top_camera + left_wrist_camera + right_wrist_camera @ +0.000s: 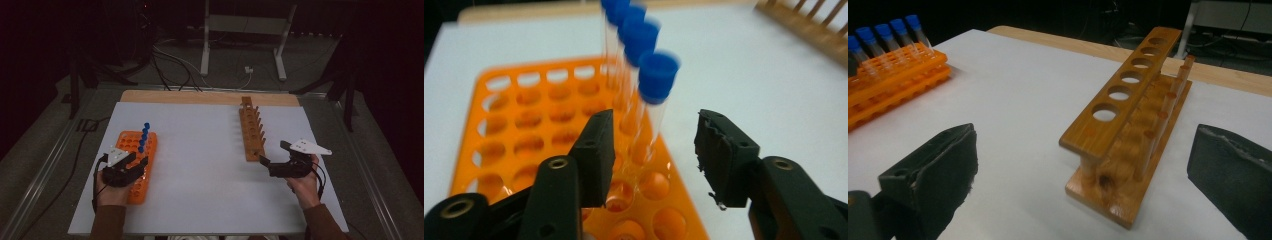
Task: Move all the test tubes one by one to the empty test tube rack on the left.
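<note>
My left gripper (651, 155) hangs unclenched around the nearest blue-capped tube (651, 95) in the orange rack (134, 165) at near left. My right gripper (1083, 185) gapes before the wooden rack (1128, 115). Next, I judge: clamp, lift straight.

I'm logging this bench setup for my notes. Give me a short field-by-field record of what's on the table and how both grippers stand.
surface: white table
orange rack: left side, many round holes
blue-capped tubes: upright in a row at the rack's right edge
wooden rack: right of centre, its holes empty
left gripper: jaws open around the nearest tube, not pressing it
right gripper: jaws wide open, facing the wooden rack's near end, holding nothing
</note>
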Demonstrator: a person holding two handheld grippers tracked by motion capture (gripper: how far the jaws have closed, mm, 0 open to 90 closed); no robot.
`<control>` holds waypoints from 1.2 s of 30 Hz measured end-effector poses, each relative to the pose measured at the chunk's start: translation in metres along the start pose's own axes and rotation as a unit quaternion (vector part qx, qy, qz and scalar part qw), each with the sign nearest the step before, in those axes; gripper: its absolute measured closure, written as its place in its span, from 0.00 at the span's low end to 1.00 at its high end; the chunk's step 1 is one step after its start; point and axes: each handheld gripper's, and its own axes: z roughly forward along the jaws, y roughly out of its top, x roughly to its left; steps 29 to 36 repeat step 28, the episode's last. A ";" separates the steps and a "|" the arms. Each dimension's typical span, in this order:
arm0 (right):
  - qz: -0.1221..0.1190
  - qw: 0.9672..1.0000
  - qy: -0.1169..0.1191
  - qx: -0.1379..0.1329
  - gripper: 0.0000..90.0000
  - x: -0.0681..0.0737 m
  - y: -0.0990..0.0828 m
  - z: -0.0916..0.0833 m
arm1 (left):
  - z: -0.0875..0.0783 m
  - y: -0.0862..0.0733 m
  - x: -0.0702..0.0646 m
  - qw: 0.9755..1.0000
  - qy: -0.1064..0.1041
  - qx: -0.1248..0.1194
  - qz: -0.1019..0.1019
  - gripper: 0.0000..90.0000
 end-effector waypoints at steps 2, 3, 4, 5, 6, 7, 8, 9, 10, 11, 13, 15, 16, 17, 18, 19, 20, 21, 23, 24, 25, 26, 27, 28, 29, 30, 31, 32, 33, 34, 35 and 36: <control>-0.001 1.000 -0.001 -0.004 0.00 0.001 -0.006 -0.004 | -0.009 0.000 0.000 0.999 -0.006 -0.035 0.010 0.52; 0.001 1.000 -0.003 -0.007 0.00 0.001 -0.009 -0.006 | -0.013 0.000 -0.001 0.999 -0.007 -0.050 0.012 0.49; -0.001 1.000 -0.003 -0.010 0.00 0.001 -0.012 -0.008 | -0.017 0.000 -0.001 0.998 -0.011 -0.063 0.014 0.46; -0.002 1.000 -0.005 -0.011 0.00 0.001 -0.015 -0.010 | -0.020 0.000 -0.001 0.997 -0.013 -0.072 0.015 0.44; -0.003 1.000 -0.008 -0.013 0.00 0.001 -0.017 -0.012 | -0.023 -0.001 -0.001 0.997 -0.014 -0.079 0.014 0.40; -0.005 1.000 -0.011 -0.014 0.00 0.001 -0.020 -0.013 | -0.025 -0.001 -0.001 0.996 -0.013 -0.085 0.015 0.36; -0.005 1.000 -0.014 -0.017 0.00 0.000 -0.022 -0.015 | -0.027 -0.002 -0.001 0.996 -0.008 -0.090 0.016 0.33; -0.003 1.000 -0.013 -0.019 0.00 -0.001 -0.024 -0.017 | -0.030 -0.003 -0.001 0.995 -0.005 -0.097 0.015 0.29; 0.000 1.000 -0.014 -0.022 0.00 -0.002 -0.026 -0.019 | -0.032 -0.004 0.000 0.994 -0.004 -0.104 0.013 0.27; 0.004 1.000 -0.014 -0.027 0.00 -0.003 -0.028 -0.022 | -0.033 -0.005 0.000 0.994 -0.002 -0.106 0.010 0.24; 0.003 0.999 -0.015 -0.037 0.00 -0.004 -0.031 -0.026 | -0.035 -0.006 0.001 0.994 0.001 -0.109 0.005 0.19; 0.007 0.999 -0.019 -0.047 0.00 -0.005 -0.033 -0.031 | -0.036 -0.007 0.002 0.994 0.000 -0.113 -0.002 0.15; 0.010 0.999 -0.017 -0.051 0.00 -0.005 -0.035 -0.033 | -0.036 -0.008 0.002 0.994 0.001 -0.113 -0.006 0.11; 0.011 0.998 -0.018 -0.054 0.00 -0.006 -0.036 -0.035 | -0.036 -0.008 0.003 0.994 -0.003 -0.113 -0.010 0.07; 0.013 0.998 -0.020 -0.056 0.00 -0.006 -0.037 -0.037 | -0.036 -0.008 0.005 0.994 -0.004 -0.112 -0.015 0.02; 0.011 0.998 -0.019 -0.059 0.00 -0.005 -0.037 -0.039 | -0.036 -0.008 0.005 0.994 0.000 -0.112 -0.016 0.01; 0.006 0.998 -0.019 -0.063 0.00 -0.005 -0.038 -0.040 | -0.037 -0.009 0.006 0.993 0.003 -0.113 -0.018 0.01; 0.006 0.998 -0.020 -0.064 0.00 -0.005 -0.039 -0.041 | -0.038 -0.009 0.007 0.993 0.003 -0.116 -0.021 0.01; 0.004 0.997 -0.020 -0.068 0.00 -0.004 -0.041 -0.043 | -0.039 -0.009 0.008 0.992 0.008 -0.120 -0.022 0.01; 0.004 0.998 -0.022 -0.067 0.00 -0.004 -0.042 -0.043 | -0.040 -0.009 0.008 0.992 0.007 -0.121 -0.024 0.01; 0.003 0.998 -0.024 -0.066 0.00 -0.004 -0.043 -0.043 | -0.040 -0.009 0.008 0.992 0.008 -0.123 -0.026 0.01; 0.002 0.998 -0.026 -0.065 0.00 -0.005 -0.044 -0.043 | -0.040 -0.010 0.009 0.992 0.011 -0.123 -0.027 0.01; 0.006 0.998 -0.025 -0.064 0.00 -0.005 -0.044 -0.043 | -0.040 -0.010 0.010 0.992 0.009 -0.124 -0.030 0.01; 0.005 0.998 -0.026 -0.063 0.00 -0.005 -0.045 -0.042 | -0.040 -0.010 0.010 0.992 0.011 -0.123 -0.033 0.01; 0.005 0.998 -0.026 -0.063 0.00 -0.005 -0.045 -0.042 | -0.040 -0.010 0.010 0.992 0.011 -0.123 -0.033 0.01; 0.005 0.998 -0.026 -0.063 0.00 -0.005 -0.045 -0.042 | -0.040 -0.010 0.010 0.992 0.011 -0.123 -0.033 0.01; 0.005 0.998 -0.026 -0.063 0.00 -0.005 -0.045 -0.042 | -0.040 -0.010 0.010 0.992 0.011 -0.123 -0.033 0.01; 0.005 0.998 -0.026 -0.063 0.00 -0.005 -0.045 -0.042 | -0.040 -0.010 0.010 0.992 0.011 -0.123 -0.033 0.01; 0.005 0.998 -0.026 -0.063 0.00 -0.005 -0.045 -0.042 | -0.040 -0.010 0.010 0.992 0.011 -0.123 -0.033 0.01; 0.005 0.998 -0.026 -0.063 0.00 -0.005 -0.045 -0.042 | -0.040 -0.010 0.010 0.992 0.011 -0.123 -0.033 0.01; 0.005 0.998 -0.026 -0.063 0.00 -0.005 -0.045 -0.042 | -0.040 -0.010 0.010 0.992 0.011 -0.123 -0.033 0.01; 0.005 0.998 -0.026 -0.063 0.00 -0.005 -0.045 -0.042 | -0.040 -0.010 0.010 0.992 0.011 -0.123 -0.033 0.01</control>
